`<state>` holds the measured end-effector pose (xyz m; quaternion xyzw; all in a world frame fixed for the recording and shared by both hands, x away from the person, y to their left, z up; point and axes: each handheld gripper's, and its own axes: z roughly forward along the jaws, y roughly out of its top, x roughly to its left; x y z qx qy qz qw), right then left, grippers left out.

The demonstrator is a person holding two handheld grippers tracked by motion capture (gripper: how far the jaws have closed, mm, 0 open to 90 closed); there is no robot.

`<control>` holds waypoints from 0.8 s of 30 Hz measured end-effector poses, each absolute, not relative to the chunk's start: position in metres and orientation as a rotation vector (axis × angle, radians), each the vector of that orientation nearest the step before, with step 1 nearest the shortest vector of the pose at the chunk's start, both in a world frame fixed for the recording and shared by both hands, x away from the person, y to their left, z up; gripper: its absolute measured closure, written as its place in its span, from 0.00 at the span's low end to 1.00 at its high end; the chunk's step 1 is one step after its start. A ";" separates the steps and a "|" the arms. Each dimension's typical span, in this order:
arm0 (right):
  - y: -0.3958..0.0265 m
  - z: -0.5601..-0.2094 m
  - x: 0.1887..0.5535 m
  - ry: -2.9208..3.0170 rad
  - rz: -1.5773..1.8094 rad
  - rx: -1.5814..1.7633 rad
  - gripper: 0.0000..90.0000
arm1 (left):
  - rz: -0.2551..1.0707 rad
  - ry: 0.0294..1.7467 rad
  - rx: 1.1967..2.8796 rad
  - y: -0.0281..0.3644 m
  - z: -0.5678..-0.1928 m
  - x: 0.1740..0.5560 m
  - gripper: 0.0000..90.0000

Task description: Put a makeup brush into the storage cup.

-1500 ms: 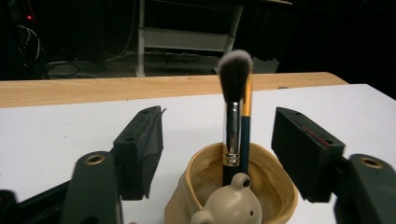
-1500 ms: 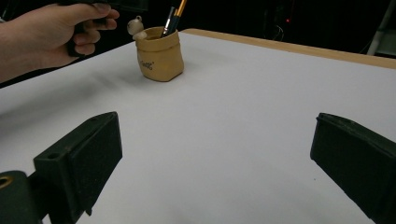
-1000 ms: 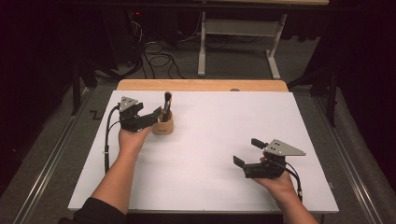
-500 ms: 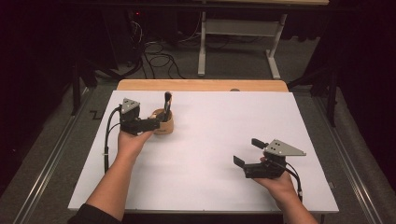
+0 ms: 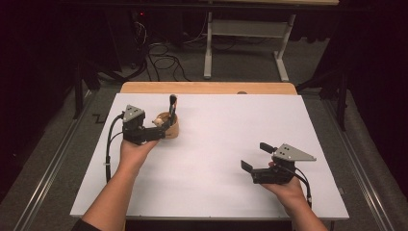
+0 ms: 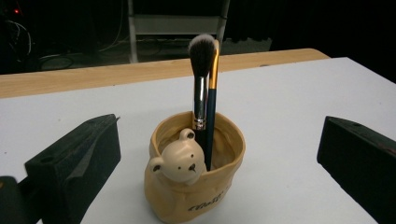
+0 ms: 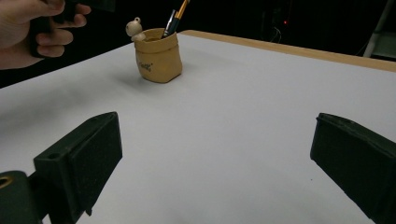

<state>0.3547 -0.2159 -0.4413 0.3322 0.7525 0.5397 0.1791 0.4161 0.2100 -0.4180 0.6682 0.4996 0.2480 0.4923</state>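
A tan bag-shaped pot (image 5: 169, 127) with a small bear head on its rim stands on the white table top (image 5: 216, 144), at the left toward the back. Two makeup brushes (image 6: 204, 88) stand upright in it. My left gripper (image 5: 157, 130) is open just on the near-left side of the pot. Its jaws have just been opening, and its pads (image 6: 79, 158) stand wide on either side without touching the pot (image 6: 194, 179). My right gripper (image 5: 255, 156) is open at the near right with nothing between its fingers. The pot (image 7: 158, 55) is far ahead of it.
A bare wooden strip (image 5: 207, 87) runs along the table's far edge. Beyond it on the floor are a metal frame (image 5: 240, 33) and cables (image 5: 159, 53). The hand holding the left gripper (image 7: 28, 28) is at the top left of the right gripper view.
The left gripper has drawn back a little from the pot toward the person. The pot, its brushes and the right gripper have stayed put.
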 end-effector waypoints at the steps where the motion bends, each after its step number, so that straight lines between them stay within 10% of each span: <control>1: -0.216 -0.441 0.355 2.126 1.525 0.939 0.03 | 0.599 1.213 1.624 0.210 -0.419 0.415 0.00; 24: -0.218 -0.440 0.354 2.113 1.522 0.943 0.03 | 0.522 1.161 1.666 0.208 -0.433 0.362 0.00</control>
